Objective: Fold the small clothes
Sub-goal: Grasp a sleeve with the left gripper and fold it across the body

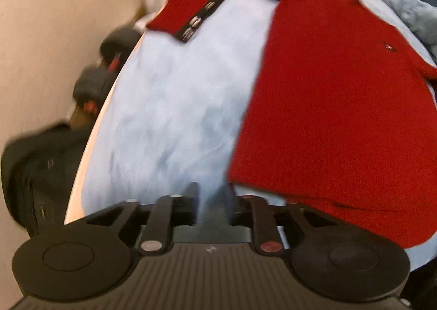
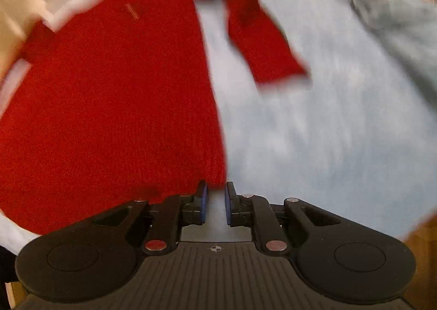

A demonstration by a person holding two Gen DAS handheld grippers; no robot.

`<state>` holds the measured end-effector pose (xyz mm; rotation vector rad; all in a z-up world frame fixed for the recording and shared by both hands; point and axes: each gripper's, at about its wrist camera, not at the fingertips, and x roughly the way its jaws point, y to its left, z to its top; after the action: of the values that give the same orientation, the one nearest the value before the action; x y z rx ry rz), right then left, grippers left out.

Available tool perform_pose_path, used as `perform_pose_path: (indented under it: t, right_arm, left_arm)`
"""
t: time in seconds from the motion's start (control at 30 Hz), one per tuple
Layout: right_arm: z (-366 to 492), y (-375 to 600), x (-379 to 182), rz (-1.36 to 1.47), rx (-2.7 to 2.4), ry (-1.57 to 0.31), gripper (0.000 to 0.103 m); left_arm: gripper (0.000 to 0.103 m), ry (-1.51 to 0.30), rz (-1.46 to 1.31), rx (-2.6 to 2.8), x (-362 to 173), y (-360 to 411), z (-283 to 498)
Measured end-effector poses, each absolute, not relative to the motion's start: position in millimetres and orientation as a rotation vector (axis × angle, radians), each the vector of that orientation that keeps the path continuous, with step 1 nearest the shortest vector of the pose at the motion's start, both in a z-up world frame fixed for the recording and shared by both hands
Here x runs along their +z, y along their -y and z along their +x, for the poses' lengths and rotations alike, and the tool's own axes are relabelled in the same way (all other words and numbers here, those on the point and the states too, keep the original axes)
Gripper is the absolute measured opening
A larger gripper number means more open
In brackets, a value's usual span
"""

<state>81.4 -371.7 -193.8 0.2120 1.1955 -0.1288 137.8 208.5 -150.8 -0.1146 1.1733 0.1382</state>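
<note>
A small red knit garment (image 1: 336, 108) lies flat on a pale blue fuzzy blanket (image 1: 174, 108). One red sleeve (image 1: 202, 7) with a dark cuff carrying metal snaps stretches out to the upper left. My left gripper (image 1: 211, 192) is open and empty, just left of the garment's lower hem. In the right wrist view the garment (image 2: 114, 108) fills the left half, with its other sleeve (image 2: 262, 42) spread to the right. My right gripper (image 2: 216, 195) is open with a narrow gap, empty, at the garment's lower right hem corner.
The blanket (image 2: 327, 132) covers a rounded surface. A dark bag (image 1: 41, 168) and dark objects with red details (image 1: 95, 78) sit at the left beside a cream wall (image 1: 54, 9). A grey-blue cloth (image 2: 396, 23) lies at the upper right.
</note>
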Motion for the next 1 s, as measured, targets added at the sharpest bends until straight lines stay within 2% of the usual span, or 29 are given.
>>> perform_pose_path:
  t: [0.03,0.07,0.1,0.13,0.27,0.47,0.63,0.67,0.7,0.73,0.77,0.87,1.0]
  right_arm:
    - [78.2,374.4,-192.8,0.236,-0.139,-1.187,0.026]
    - [73.6,378.3,-186.1,0.26,-0.152,-1.15,0.045]
    - [71.0,380.5,-179.5,0.271,-0.165,-1.118,0.052]
    - [68.6,383.5,-171.0,0.284,-0.178,-1.078,0.058]
    - [78.3,385.5,-146.1,0.318,-0.186,-0.988,0.058]
    - [114.2,354.5,-137.1,0.289,-0.114,-0.974,0.058]
    - [127.2,330.1,-147.0,0.279,-0.061,-1.036,0.058]
    - [130.5,328.0,-150.6,0.275,-0.063,-1.052,0.058]
    - [133.0,325.9,-152.7,0.275,-0.065,-1.063,0.058]
    - [135.7,324.6,-156.0,0.274,-0.071,-1.074,0.058]
    - [138.1,323.2,-158.0,0.273,-0.078,-1.083,0.058]
    - [139.8,322.1,-155.1,0.268,-0.067,-1.079,0.058]
    - [142.7,322.3,-151.2,0.248,-0.054,-1.05,0.058]
  left_arm:
    - [0.058,-1.14,-0.148,0.141,-144.7,-214.9,134.0]
    - [0.071,-1.106,-0.169,0.146,-137.7,-220.1,131.6]
    - [0.095,-1.059,-0.184,0.167,-126.3,-227.5,130.8]
    - [0.103,-1.011,-0.192,0.192,-116.2,-234.1,132.2]
    - [0.103,-0.916,-0.264,0.202,-90.5,-254.8,160.1]
    - [0.103,-0.909,-0.512,0.403,-113.6,-298.9,248.3]
    - [0.103,-0.989,-0.076,0.277,-125.1,-260.1,318.6]
    - [0.095,-1.025,-0.017,0.228,-132.0,-253.2,330.8]
    - [0.08,-1.043,0.016,0.197,-137.8,-249.0,339.0]
    - [0.019,-1.083,0.022,0.161,-145.6,-248.5,347.4]
    - [0.011,-1.13,-0.005,0.149,-150.6,-251.2,353.6]
    - [0.011,-1.151,-0.203,0.124,-122.6,-275.7,355.3]
    - [0.011,-0.994,-0.463,0.082,-21.8,-338.4,337.7]
